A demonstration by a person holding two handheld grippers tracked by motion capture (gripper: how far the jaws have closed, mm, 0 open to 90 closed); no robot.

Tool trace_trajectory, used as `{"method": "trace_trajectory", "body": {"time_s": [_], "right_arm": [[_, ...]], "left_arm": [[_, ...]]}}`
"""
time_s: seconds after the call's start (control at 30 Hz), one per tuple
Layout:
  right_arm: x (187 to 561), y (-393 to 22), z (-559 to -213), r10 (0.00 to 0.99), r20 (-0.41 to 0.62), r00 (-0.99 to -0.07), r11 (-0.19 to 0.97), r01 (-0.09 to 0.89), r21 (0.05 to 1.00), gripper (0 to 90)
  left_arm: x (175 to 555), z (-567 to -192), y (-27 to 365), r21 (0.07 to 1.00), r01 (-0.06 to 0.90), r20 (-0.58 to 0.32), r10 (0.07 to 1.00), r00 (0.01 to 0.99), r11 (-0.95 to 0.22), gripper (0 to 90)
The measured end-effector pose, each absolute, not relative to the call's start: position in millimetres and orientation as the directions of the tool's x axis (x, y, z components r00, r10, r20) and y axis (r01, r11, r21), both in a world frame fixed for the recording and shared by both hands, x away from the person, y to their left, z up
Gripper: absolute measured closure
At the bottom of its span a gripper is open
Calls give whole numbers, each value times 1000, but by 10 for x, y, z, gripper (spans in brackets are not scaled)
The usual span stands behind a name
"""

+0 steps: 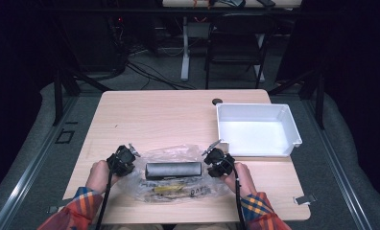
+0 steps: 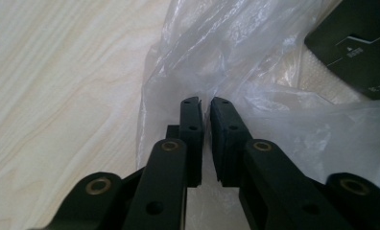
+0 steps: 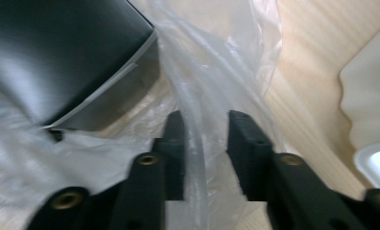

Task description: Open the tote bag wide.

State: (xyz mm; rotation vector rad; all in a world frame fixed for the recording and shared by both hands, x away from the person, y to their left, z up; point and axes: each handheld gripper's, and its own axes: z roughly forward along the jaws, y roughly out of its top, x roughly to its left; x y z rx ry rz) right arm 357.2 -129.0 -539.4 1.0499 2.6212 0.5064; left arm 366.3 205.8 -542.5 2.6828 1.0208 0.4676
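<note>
Worktop [image 1: 178,110]: pale wood; the work sits at its near edge, between the person's two hands.
Tray [image 1: 293,129]: white, open-topped, at the far right of the worktop, well apart from the bag's middle, its near-left corner close to the right hand-held gripper.
Plastic bag [image 1: 173,184]: clear, crumpled, lying flat near the person; a black box lies on or in it, which of the two I cannot tell.
Black box [image 1: 173,170]: long, dark, lying left to right between the two tools.
Left hand-held gripper [image 2: 205,103]: at the bag's left edge, jaws almost together with a slim gap, film bunched at the tips; whether the pads pinch it cannot be told.
Right hand-held gripper [image 3: 205,120]: at the bag's right edge, jaws parted, a fold of film standing between them, pads not pressing it.
Step in hand: judged to be taking hold of the bag at both ends, to open it or free the box.
Next move: probably closing the right jaws on the fold, with the left side gripped firmly before pulling apart.
Writing: small white marks on the box in the left gripper view, and dark marks under the film near the bag's near edge; both too small to read.
</note>
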Motion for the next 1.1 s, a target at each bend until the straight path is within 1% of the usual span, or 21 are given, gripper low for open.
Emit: {"method": "trace_trajectory", "body": {"time_s": [0.03, 0.07, 0.1, 0.17, 0.23, 0.3, 0.4, 0.47, 0.63, 0.73, 0.87, 0.93, 0.97, 1.07, 1.1], "right_arm": [[3556, -1313, -5343, 706, -100, -701, 661, 603, 447, 576], [3551, -1331, -5297, 699, -101, -708, 667, 594, 449, 547], [3535, -1352, -5246, 697, -97, -711, 661, 584, 470, 529], [3496, -1385, -5145, 687, -106, -719, 660, 555, 506, 479], [3452, -1406, -5049, 671, -127, -730, 670, 524, 526, 452], [3411, -1412, -4975, 652, -135, -746, 679, 497, 540, 421], [3365, -1416, -4891, 633, -152, -759, 688, 462, 560, 407], [3362, -1418, -4871, 635, -147, -758, 686, 466, 559, 384], [3349, -1431, -4781, 633, -109, -767, 657, 457, 600, 330], [3307, -1410, -4695, 617, -102, -780, 649, 431, 626, 326], [3198, -1272, -4644, 570, -96, -816, 666, 390, 635, 341], [3143, -1178, -4660, 531, -99, -841, 692, 364, 623, 358], [3110, -1112, -4697, 506, -83, -858, 703, 355, 617, 359], [3043, -978, -4804, 467, -101, -878, 743, 328, 584, 380], [3027, -938, -4858, 462, -102, -881, 751, 327, 574, 389]], "left_arm": [[3666, -5412, 2067, 339, 602, 209, 682, 700, -723, 804], [3674, -5388, 2080, 347, 607, 191, 688, 700, -714, 792], [3673, -5375, 2088, 366, 607, 187, 695, 694, -705, 784], [3680, -5348, 2105, 372, 609, 178, 698, 694, -701, 758], [3689, -5332, 2120, 378, 614, 169, 704, 690, -693, 710], [3694, -5312, 2130, 390, 613, 161, 706, 690, -687, 681], [3705, -5260, 2134, 406, 618, 158, 718, 678, -673, 567], [3714, -5213, 2135, 412, 623, 150, 724, 673, -665, 485], [3730, -5014, 2125, 477, 595, 95, 711, 697, -647, 368], [3749, -4912, 2079, 519, 569, 46, 686, 726, -637, 331], [3816, -4854, 1944, 523, 526, 10, 622, 783, -671, 316], [3880, -4849, 1845, 510, 512, -32, 579, 815, -692, 316], [3907, -4852, 1804, 503, 503, -42, 562, 826, -702, 319], [4023, -4877, 1634, 475, 482, -77, 511, 856, -736, 354], [4055, -4889, 1589, 472, 488, -91, 510, 855, -734, 370]]}}
